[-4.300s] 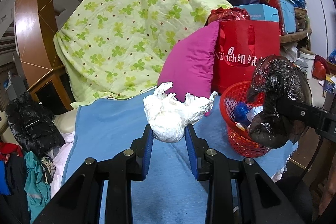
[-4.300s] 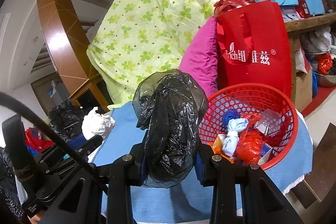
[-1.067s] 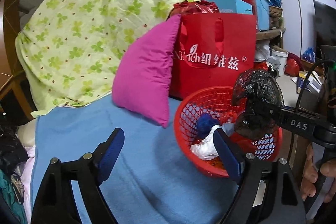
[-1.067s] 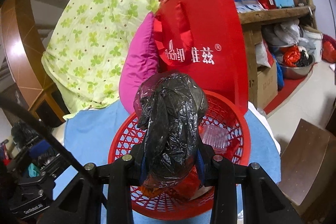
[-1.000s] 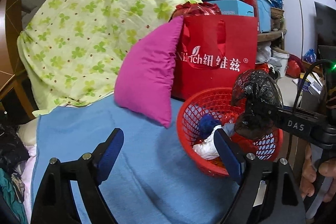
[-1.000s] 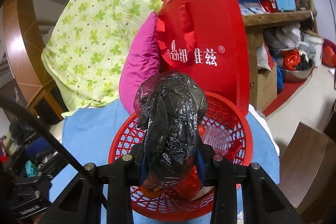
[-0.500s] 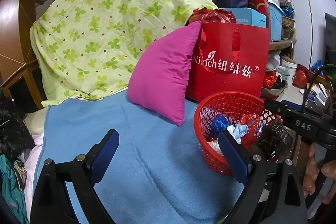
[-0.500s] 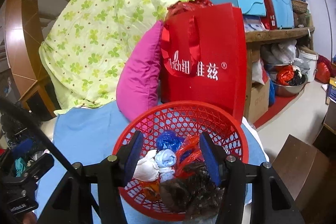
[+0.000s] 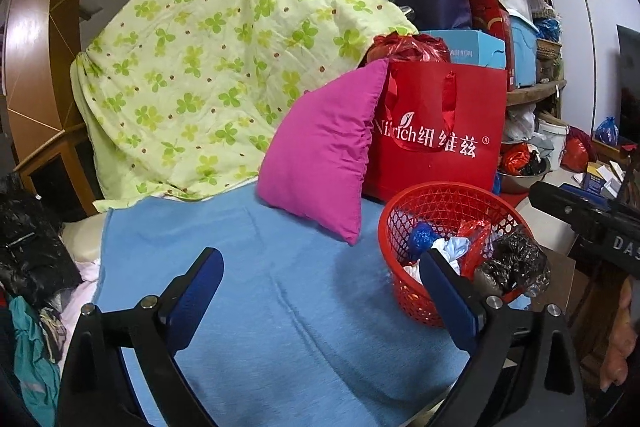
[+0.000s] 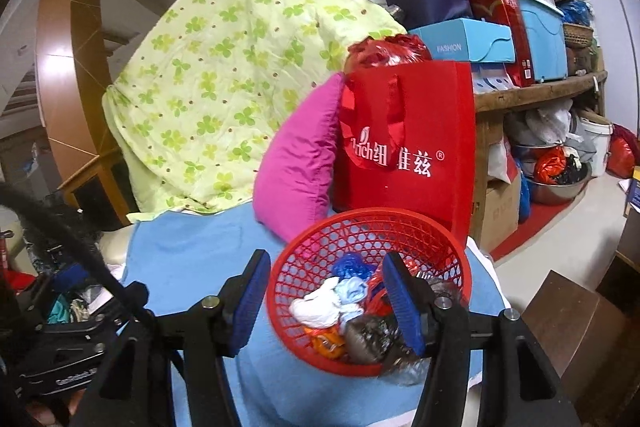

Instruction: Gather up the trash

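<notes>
Both grippers open empty: the left gripper [image 9: 320, 297] over the blue blanket [image 9: 260, 287], the right gripper [image 10: 324, 301] above the red basket [image 10: 400, 223], where the black bag [image 9: 514, 265] lies (presumably just dropped in).

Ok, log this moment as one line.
left gripper: jaws opening, empty | right gripper: jaws opening, empty | black bag: in red basket | blue cloth: bare

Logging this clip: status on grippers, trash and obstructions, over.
Left gripper opening, nothing between jaws. Right gripper opening, empty, over red basket. Black bag and white wad in basket. Blue cloth shows no loose trash.
</notes>
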The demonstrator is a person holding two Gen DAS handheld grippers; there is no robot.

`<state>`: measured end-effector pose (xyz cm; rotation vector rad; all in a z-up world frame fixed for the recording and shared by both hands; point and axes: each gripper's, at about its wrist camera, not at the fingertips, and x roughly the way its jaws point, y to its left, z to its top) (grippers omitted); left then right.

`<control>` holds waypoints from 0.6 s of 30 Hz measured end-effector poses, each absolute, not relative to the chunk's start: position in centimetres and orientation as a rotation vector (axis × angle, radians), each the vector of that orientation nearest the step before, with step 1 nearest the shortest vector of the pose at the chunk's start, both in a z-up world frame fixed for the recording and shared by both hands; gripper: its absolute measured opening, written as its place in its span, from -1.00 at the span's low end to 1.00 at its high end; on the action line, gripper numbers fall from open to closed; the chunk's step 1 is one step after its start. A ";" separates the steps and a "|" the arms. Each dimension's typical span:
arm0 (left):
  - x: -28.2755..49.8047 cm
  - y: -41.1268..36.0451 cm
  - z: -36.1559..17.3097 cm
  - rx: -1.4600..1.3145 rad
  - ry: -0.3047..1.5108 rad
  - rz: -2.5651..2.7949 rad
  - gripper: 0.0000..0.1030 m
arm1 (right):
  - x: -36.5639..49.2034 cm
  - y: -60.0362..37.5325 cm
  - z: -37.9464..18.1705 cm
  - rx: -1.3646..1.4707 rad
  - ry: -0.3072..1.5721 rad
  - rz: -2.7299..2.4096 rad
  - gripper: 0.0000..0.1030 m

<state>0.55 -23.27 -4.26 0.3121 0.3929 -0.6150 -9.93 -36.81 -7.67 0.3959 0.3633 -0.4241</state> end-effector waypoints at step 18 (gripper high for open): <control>-3.2 -19.2 -1.4 0.323 0.342 -0.566 0.97 | -16.3 -31.7 -4.8 0.341 0.372 -0.410 0.26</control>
